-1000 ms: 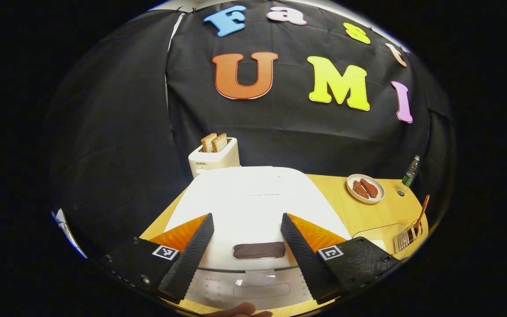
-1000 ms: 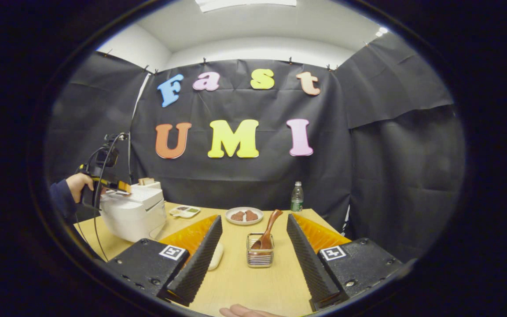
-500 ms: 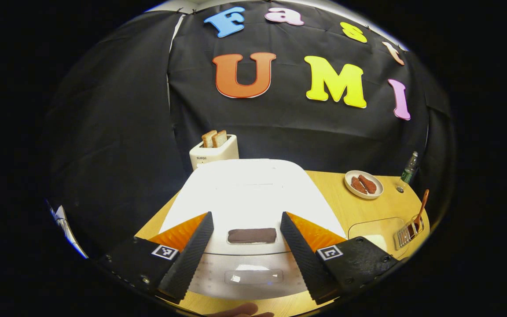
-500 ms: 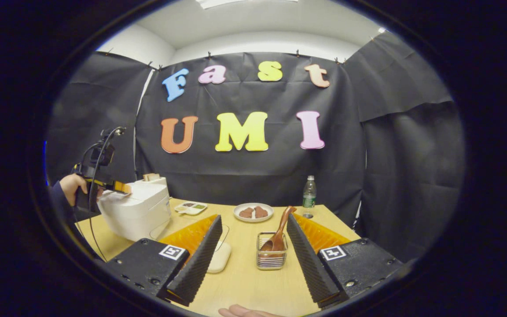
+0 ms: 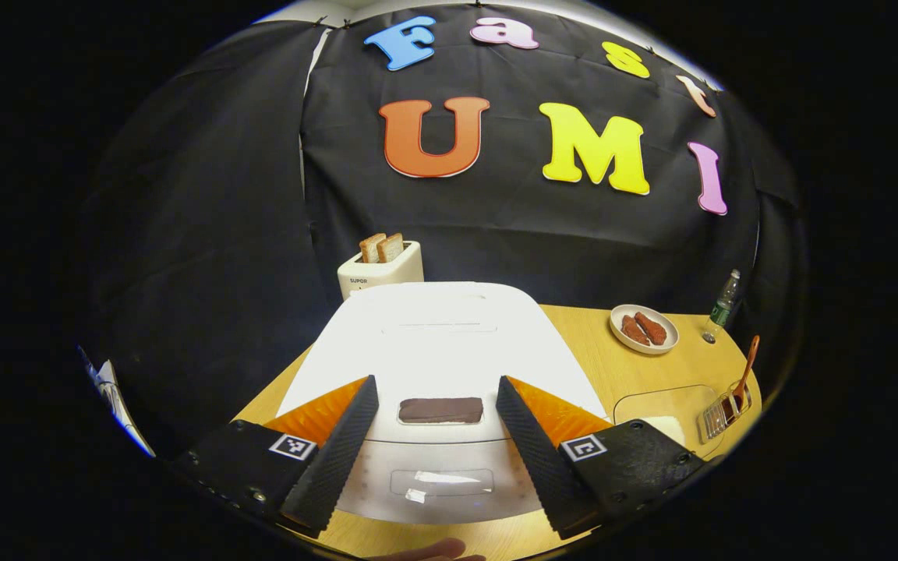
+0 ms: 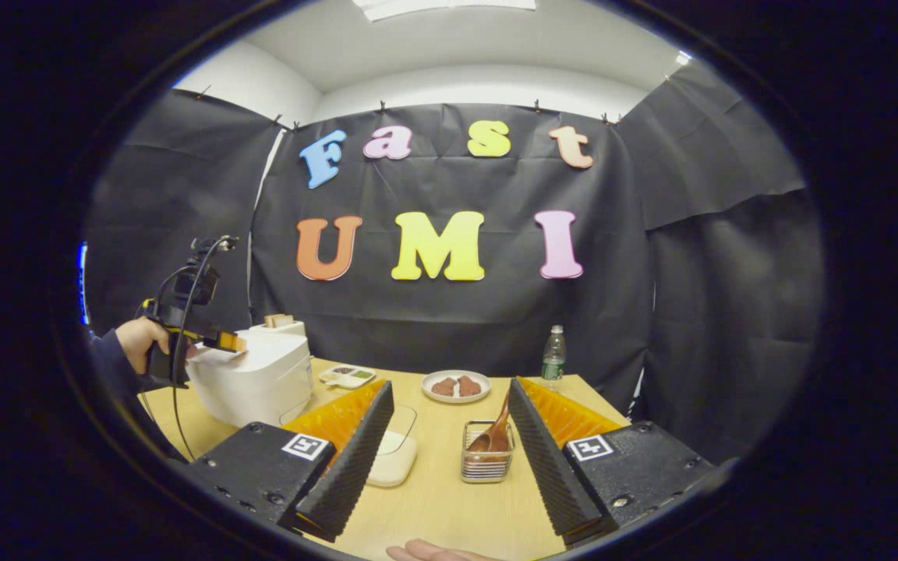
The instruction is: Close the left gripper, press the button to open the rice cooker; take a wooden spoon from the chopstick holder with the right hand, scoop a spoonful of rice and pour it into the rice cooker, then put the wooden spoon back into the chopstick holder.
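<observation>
The white rice cooker (image 5: 449,351) stands lid-down right before my left gripper (image 5: 437,460), which is open. Its dark button (image 5: 440,410) lies between the fingertips, a little beyond them. In the right gripper view the cooker (image 6: 254,378) is at the left, with the left gripper (image 6: 227,340) over its front edge, held by a hand (image 6: 133,343). My right gripper (image 6: 445,467) is open and holds nothing. The wire chopstick holder (image 6: 486,463) sits just ahead between its fingers, the wooden spoon (image 6: 498,428) leaning in it. The rice container (image 6: 393,460) lies beside the left finger.
A toaster (image 5: 381,269) with two slices stands behind the cooker. A plate of brown pieces (image 6: 457,386), a water bottle (image 6: 552,354) and a small divided tray (image 6: 346,376) sit at the back of the wooden table (image 6: 433,514). Black cloth walls surround the table.
The button has drifted up between the left fingers as the left gripper drew back slightly. The right gripper swung a little left, so the holder sits nearer its right finger. Both stay open.
</observation>
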Tool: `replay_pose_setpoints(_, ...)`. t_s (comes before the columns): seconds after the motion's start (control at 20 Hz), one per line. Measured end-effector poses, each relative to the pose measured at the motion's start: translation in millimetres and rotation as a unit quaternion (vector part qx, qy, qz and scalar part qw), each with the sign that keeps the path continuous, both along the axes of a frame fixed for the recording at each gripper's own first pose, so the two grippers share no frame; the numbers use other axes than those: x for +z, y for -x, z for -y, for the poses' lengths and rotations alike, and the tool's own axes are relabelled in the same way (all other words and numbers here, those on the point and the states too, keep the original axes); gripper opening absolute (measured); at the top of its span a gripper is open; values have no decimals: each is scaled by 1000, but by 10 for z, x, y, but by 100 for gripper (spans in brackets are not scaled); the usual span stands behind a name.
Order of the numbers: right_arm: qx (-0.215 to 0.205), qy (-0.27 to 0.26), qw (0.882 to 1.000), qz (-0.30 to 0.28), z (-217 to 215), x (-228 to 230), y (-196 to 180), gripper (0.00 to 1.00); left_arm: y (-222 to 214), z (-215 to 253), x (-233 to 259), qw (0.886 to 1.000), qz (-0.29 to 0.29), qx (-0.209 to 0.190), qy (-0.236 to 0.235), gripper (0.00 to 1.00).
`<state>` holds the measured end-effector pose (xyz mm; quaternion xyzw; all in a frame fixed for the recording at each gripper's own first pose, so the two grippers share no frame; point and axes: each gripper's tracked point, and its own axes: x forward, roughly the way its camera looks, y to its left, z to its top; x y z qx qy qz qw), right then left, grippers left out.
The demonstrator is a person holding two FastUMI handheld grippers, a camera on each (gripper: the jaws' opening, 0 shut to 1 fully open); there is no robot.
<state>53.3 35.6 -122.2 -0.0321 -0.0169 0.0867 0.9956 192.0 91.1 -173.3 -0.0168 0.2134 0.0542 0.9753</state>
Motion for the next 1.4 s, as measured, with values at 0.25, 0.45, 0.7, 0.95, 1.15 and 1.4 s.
replay_pose_setpoints(0.25,-25,12,1000,11,185,125,113,97,278,200,258,999,33,-27,31,95)
replay_pose_setpoints(0.45,-35,6,999,8,248,164,182,97,697,252,647,997,75,-22,-5,95)
replay_pose_setpoints(0.7,-57,5,998,6,329,258,172,98,1327,446,1031,991,125,-34,-17,94)
replay_pose_setpoints(0.95,-49,4,999,0,294,352,322,98,1845,646,1220,985,165,-55,15,94)
replay_pose_setpoints(1.15,-51,-10,998,30,248,545,630,96,2189,533,1201,983,178,-37,4,94)
replay_pose_setpoints(1.4,-71,7,995,64,314,800,953,97,2490,754,1214,978,197,-67,3,95)
